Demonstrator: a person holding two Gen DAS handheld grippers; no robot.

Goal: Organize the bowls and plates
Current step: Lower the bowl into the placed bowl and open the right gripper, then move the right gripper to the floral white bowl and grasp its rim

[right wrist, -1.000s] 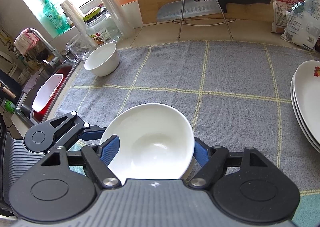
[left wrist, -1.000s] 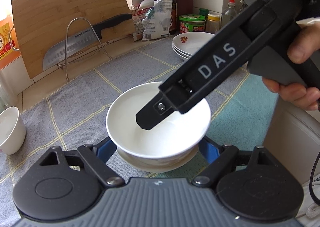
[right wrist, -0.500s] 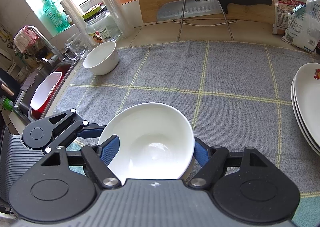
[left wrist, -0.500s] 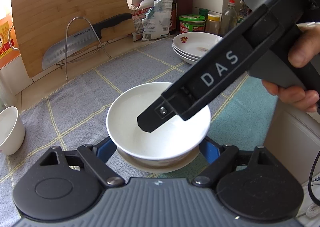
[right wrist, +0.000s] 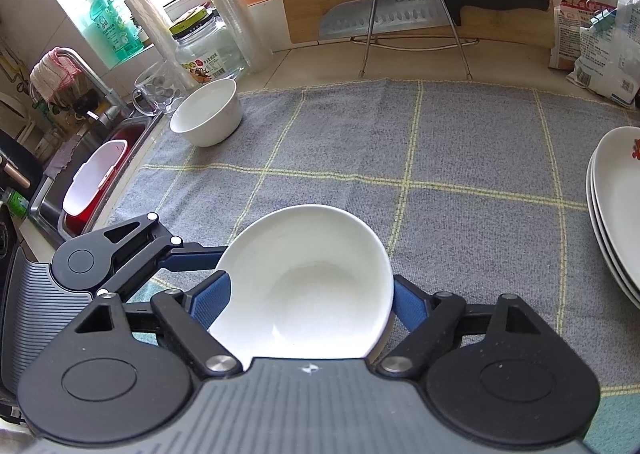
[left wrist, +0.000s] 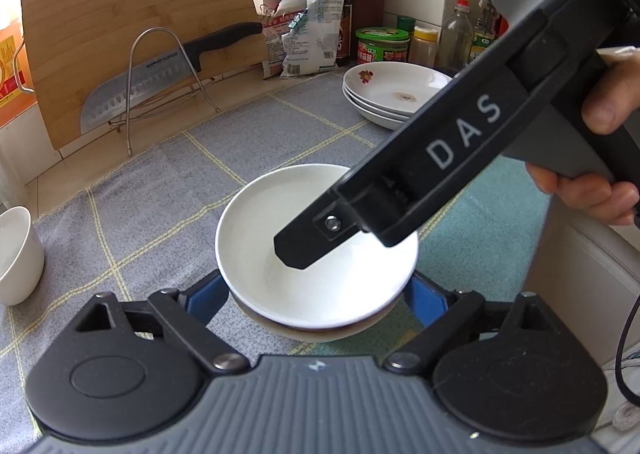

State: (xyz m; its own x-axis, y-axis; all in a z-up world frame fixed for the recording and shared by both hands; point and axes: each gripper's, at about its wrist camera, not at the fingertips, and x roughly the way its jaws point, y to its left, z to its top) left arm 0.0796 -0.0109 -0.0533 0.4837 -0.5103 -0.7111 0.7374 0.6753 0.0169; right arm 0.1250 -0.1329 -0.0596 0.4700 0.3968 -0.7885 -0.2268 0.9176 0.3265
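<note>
Bowls first, in the left wrist view: a white bowl [left wrist: 316,250] sits mouth-up, tipped a little toward the camera, nested in a second bowl [left wrist: 320,332] whose rim shows just beneath it, both on the grey checked cloth [left wrist: 168,190]. The left gripper [left wrist: 316,294] has its blue fingers [left wrist: 204,300] spread wide on either side of this pair; whether the pads touch the lower bowl cannot be told. Being round, the bowl has no long axis; its opening faces up. From the upper right the right gripper [left wrist: 304,242] reaches in, one black finger lying slantwise inside the bowl against the right-hand wall, held by a hand [left wrist: 600,158]. Behind, a stack of plates [left wrist: 392,94] rests on the cloth, and a small bowl [left wrist: 16,254] stands upright at the far left edge. A knife [left wrist: 168,74] lies on a wire rack in front of a cutting board [left wrist: 132,30].

Right wrist view: the same white bowl [right wrist: 308,282] fills the space between the right gripper's fingers, tilted up on its left side. The right blue finger [right wrist: 408,306] is outside the rim; the other is hidden, so a pinch on the wall cannot be confirmed. The left gripper [right wrist: 132,254] enters from the left, its blue finger meeting the bowl's side. The small bowl [right wrist: 208,114] stands well apart near the sink [right wrist: 96,182], the plates [right wrist: 616,210] at the right edge.
</note>
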